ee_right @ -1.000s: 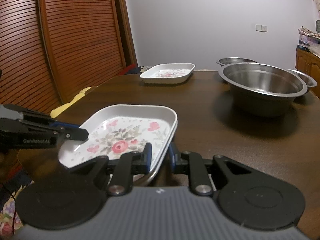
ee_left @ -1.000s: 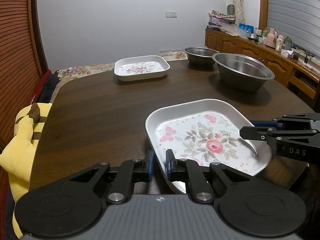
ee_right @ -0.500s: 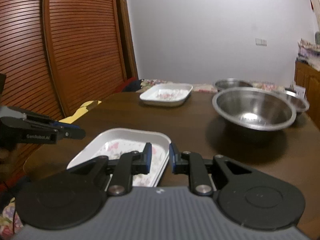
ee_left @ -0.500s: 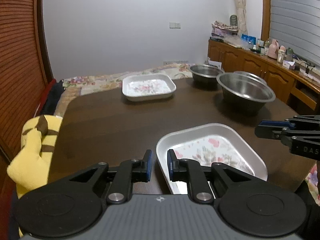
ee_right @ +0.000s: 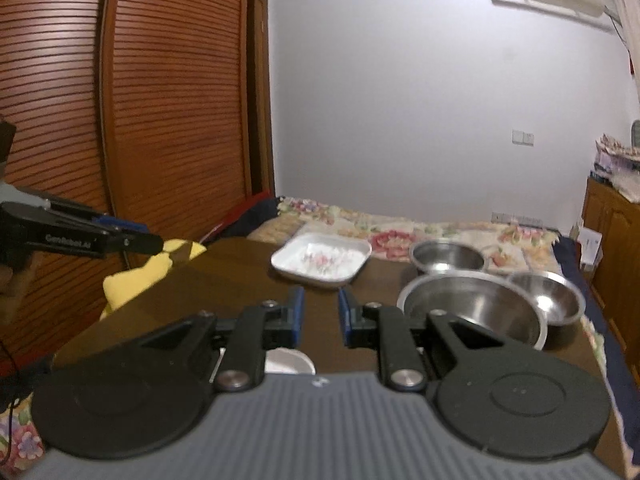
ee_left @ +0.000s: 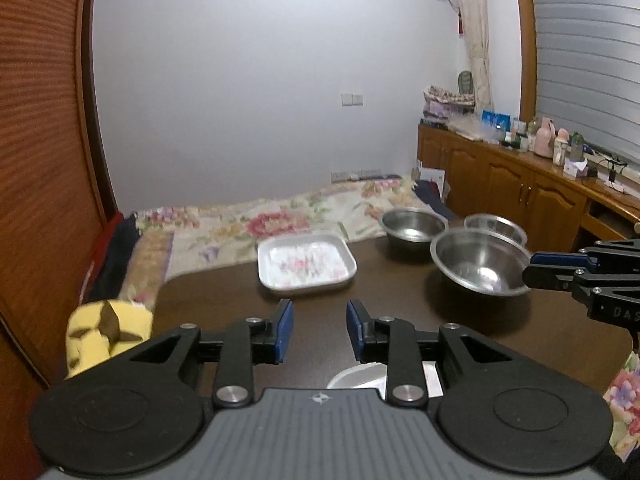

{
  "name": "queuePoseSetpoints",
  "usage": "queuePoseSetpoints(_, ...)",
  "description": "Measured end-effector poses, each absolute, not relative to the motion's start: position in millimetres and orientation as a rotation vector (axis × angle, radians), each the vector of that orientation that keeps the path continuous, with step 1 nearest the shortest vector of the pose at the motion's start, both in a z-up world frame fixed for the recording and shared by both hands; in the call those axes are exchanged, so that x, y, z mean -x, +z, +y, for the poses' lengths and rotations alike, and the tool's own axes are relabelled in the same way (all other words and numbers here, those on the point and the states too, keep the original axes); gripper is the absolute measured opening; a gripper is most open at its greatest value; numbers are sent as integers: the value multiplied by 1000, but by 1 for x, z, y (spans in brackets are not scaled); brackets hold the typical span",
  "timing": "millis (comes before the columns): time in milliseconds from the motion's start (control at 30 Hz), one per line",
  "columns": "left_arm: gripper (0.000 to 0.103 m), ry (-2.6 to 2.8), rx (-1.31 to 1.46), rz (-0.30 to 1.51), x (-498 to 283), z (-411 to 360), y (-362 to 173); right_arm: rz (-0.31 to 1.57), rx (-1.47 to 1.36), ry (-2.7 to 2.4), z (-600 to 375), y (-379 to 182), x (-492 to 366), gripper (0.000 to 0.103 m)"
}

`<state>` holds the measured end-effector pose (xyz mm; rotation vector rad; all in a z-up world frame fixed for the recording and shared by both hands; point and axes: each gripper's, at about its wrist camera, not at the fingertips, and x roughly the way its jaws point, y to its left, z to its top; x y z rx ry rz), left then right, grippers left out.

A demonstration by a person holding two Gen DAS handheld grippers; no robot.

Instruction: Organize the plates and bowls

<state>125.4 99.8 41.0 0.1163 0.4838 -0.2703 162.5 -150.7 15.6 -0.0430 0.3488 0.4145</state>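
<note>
1. Left gripper [ee_left: 319,330]: released, blue pads apart, nothing between them; raised above the near part of the dark wooden table [ee_left: 224,304]. Seen too from the right wrist, at that view's left edge.
2. Right gripper [ee_right: 321,316]: likewise released, pads apart and bare, raised over the near edge of the table; seen from the left wrist as black fingers at the right edge, in front of the rim of the large bowl.
3. Near plate [ee_left: 360,376]: white, lying at the near edge of the table directly beneath both grippers, mostly hidden behind the gripper bodies; only a pale rim showing in either view. Touched by neither gripper.
4. Far plate [ee_left: 306,266]: white, rectangular, flower-patterned, flat near the far edge of the table, about mid-width, well apart from both grippers.
5. Large steel bowl [ee_left: 480,266]: upright on the right side of the table, nearest of the three bowls.
6. Second steel bowl [ee_left: 414,228]: at the far edge, right of the far plate, behind the large bowl.
7. Third steel bowl [ee_right: 546,300]: smallest, close to the far right corner, just beside the large bowl.
8. Yellow cushion [ee_left: 106,330]: off the left edge of the table, lower than the tabletop.
9. Floral bedding [ee_left: 256,220]: beyond the far edge of the table.
10. Wooden cabinet [ee_left: 520,192]: along the right wall, top crowded with small bottles and boxes.
</note>
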Motion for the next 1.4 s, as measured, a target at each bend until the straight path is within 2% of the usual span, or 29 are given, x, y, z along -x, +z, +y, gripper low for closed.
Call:
queuePoseSetpoints(100,36,-265,-136,459,-128,97,55,327,64,422,-149,31,-167,20)
queuePoseSetpoints(300,39,-248,-159,448,-148,93,66,316,102,437,-140,47,-187,20)
queuePoseSetpoints(367,47,-247,-155,449,-159,92,67,315,118,444,-136,49,-196,20)
queuePoseSetpoints(467,51,-250,-139,462,-173,93,66,334,110,469,-133,51,-208,20)
queuePoseSetpoints(833,53,-229,-123,517,-243,101,48,465,78,505,-116,41,-282,21)
queuePoseSetpoints(867,53,-230,-121,525,-251,102,44,480,79,506,-115,38,-289,22)
queuePoseSetpoints(967,53,-234,-105,554,-276,105,30,520,73,502,-110,27,-312,38)
queuePoseSetpoints(1000,53,-239,-96,566,-285,107,25,534,69,498,-110,24,-319,39)
queuePoseSetpoints(1400,53,-273,21,696,-365,125,-33,723,28,449,-102,-21,-394,39)
